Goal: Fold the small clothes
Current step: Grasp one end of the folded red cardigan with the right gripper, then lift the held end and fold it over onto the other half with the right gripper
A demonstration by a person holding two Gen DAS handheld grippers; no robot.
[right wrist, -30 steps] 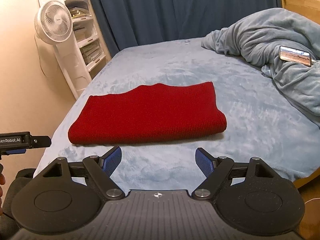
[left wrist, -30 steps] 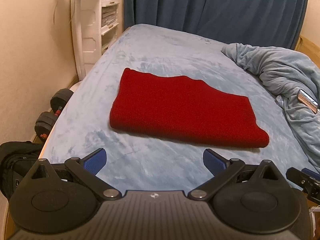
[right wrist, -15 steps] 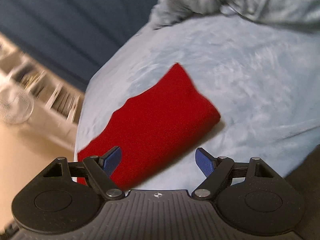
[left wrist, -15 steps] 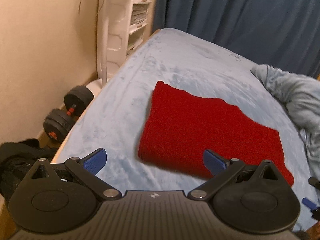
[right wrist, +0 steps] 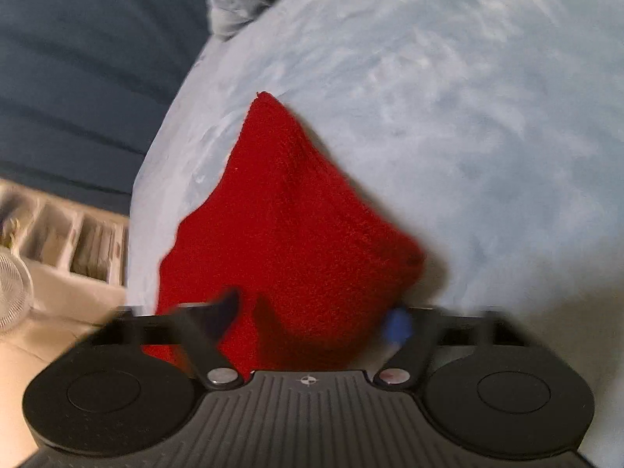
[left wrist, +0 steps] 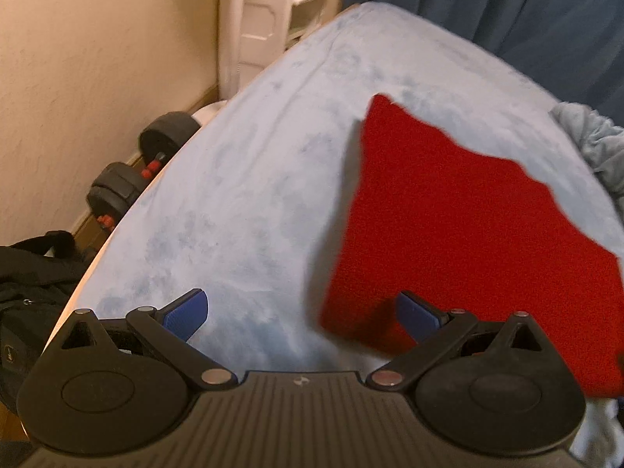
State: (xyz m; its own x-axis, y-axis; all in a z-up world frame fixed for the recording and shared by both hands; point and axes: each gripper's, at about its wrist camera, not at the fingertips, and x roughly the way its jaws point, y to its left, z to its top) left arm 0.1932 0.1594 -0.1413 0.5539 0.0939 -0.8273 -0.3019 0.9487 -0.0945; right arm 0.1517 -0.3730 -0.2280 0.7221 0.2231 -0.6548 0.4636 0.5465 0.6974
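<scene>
Two open tongs close on a folded cloth lying on a bed.

The red knitted folded cloth [left wrist: 460, 230] lies on the pale blue fleece bed [left wrist: 249, 195]. Left tongs [left wrist: 302, 312] spread apart before its near corner; right tongs [right wrist: 312, 318], blurred, apart, straddle its end.

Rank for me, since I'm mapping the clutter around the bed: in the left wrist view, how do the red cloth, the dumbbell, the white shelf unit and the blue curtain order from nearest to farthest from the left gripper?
1. Red cloth, just ahead, under the left gripper's right finger.
2. Dumbbell, on the floor to the left.
3. White shelf unit, far left, by the bed's corner.
4. Blue curtain, behind the bed's far end.
</scene>
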